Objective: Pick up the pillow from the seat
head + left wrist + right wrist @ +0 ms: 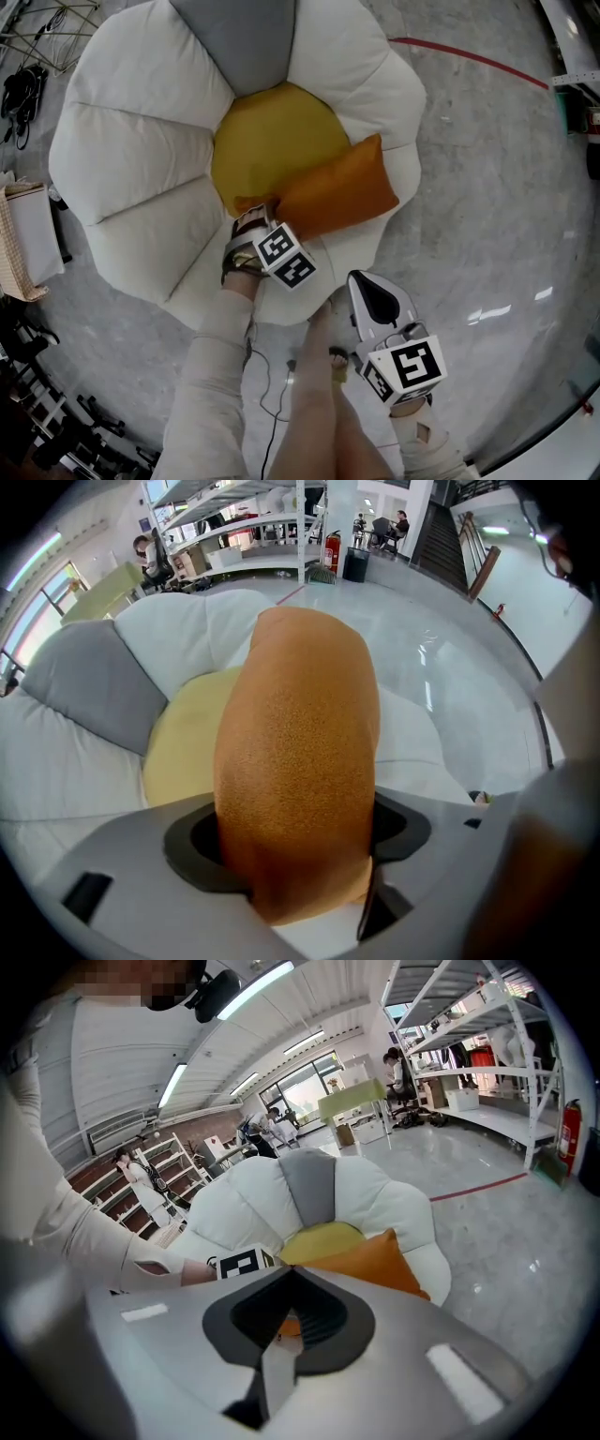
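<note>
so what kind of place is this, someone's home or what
Likely a large workshop or warehouse hall, not a home: tall metal shelving, a fire extinguisher, and a polished grey floor with a red line.

Head view is looking steeply down from above the seat [131, 141]. Left gripper view is sitting hard against the pillow [300, 761], facing across the seat toward shelving [244, 527]. Right gripper view is looking from farther back; all three are sharing seat and pillow.

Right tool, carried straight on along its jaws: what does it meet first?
Probably the orange pillow, at its near corner on the white seat; the right tool aims just beside the left tool. Depth is unclear.
</note>
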`<action>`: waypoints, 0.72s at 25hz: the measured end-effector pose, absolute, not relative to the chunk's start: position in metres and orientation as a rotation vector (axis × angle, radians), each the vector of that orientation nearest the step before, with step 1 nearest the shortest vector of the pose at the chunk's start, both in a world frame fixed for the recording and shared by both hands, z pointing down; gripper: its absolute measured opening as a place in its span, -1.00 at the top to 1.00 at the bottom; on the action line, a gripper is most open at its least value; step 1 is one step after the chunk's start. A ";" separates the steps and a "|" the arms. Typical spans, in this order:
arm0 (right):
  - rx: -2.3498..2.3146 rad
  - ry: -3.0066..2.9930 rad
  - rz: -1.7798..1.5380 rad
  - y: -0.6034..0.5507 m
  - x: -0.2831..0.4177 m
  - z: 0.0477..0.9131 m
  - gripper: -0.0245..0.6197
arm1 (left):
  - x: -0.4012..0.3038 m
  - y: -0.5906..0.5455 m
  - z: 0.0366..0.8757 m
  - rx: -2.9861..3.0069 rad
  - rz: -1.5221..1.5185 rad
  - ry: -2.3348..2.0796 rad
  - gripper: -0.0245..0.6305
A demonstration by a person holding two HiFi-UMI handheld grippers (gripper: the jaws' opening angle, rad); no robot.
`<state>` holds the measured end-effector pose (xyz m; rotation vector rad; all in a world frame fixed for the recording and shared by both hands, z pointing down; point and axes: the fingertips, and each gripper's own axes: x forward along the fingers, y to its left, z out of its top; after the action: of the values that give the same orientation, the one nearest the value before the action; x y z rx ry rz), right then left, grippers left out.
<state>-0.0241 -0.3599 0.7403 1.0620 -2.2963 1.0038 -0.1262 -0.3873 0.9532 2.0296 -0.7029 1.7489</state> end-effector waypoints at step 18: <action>1.133 -2.335 0.919 -0.341 0.000 0.677 0.92 | -0.125 -0.364 0.862 1.895 1.328 -1.081 -0.10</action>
<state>0.0005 -0.3408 0.6772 1.1326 -2.3350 0.9190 -0.1247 -0.3642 0.8623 1.8951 -1.0814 1.3283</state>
